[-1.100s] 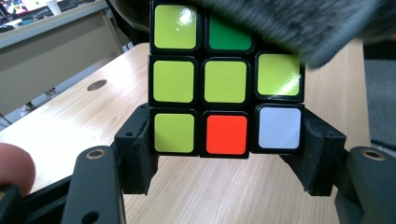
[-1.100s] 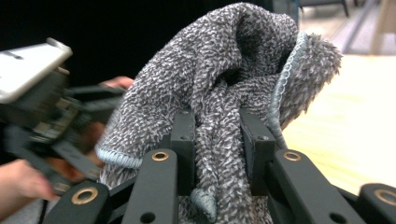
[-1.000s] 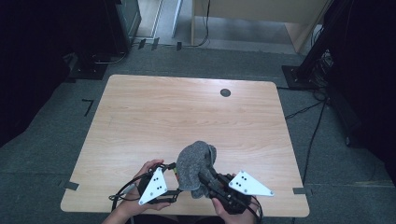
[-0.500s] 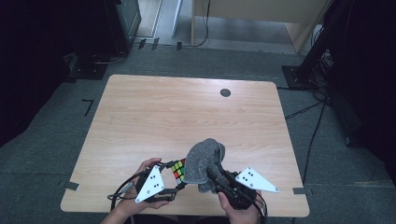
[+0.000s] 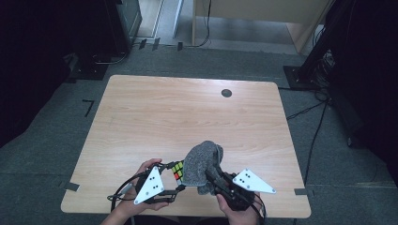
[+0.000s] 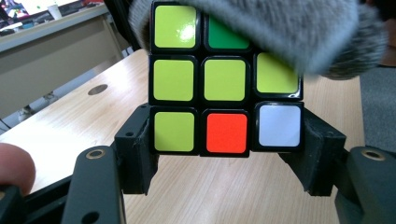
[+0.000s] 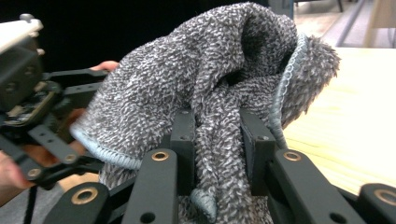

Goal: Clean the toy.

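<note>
Partly hidden: cube (image 6: 225, 79) top under grey cloth (image 7: 210, 93); tongs clamped.

The grey cloth (image 5: 202, 165) has been drawn rightward and back, and the Rubik's cube (image 5: 178, 169) at lower centre has been uncovered.

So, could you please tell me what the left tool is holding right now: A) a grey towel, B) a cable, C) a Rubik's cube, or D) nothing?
C: in the left gripper view, the left tool grips the Rubik's cube by its bottom row, jaws on both sides.
</note>
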`<action>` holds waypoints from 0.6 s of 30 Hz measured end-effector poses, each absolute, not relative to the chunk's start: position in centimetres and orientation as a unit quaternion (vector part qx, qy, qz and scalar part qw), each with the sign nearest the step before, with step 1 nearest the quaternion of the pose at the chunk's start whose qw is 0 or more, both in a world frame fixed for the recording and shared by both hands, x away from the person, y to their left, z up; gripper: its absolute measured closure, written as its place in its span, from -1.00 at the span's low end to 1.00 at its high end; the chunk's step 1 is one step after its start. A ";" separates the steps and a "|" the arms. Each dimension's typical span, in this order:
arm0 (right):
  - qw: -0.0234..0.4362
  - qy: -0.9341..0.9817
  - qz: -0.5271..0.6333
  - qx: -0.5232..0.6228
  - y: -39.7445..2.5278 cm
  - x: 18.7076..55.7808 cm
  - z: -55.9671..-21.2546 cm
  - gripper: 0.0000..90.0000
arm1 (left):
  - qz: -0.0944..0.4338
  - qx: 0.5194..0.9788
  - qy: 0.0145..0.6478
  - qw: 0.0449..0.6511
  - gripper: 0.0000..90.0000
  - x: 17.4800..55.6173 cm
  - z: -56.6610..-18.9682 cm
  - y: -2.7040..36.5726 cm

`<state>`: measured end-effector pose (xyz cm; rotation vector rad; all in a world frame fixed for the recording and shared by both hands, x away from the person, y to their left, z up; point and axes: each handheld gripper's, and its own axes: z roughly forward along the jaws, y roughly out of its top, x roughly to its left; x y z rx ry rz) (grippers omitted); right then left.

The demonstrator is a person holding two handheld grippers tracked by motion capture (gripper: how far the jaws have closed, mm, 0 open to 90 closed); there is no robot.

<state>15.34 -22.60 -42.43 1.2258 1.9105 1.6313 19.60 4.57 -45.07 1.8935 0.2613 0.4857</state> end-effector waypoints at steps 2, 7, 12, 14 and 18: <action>0.168 0.668 0.586 0.427 -22.8 15.1 -42.1 0.58 | 0.203 0.802 0.109 0.551 -0.24 19.7 -45.1 4.6; 0.159 0.686 0.606 0.371 -21.3 14.3 -41.1 0.57 | 0.202 0.805 0.103 0.548 -0.24 19.5 -45.2 4.4; 0.163 0.684 0.583 0.406 -22.2 15.2 -42.1 0.58 | 0.200 0.799 0.110 0.556 -0.24 19.7 -45.0 4.8; 0.168 0.677 0.573 0.431 -23.2 15.7 -42.5 0.59 | 0.199 0.792 0.114 0.565 -0.24 19.8 -44.7 5.1; 0.165 0.649 0.588 0.453 -24.7 15.9 -42.5 0.59 | 0.200 0.801 0.111 0.553 -0.24 20.0 -44.8 5.1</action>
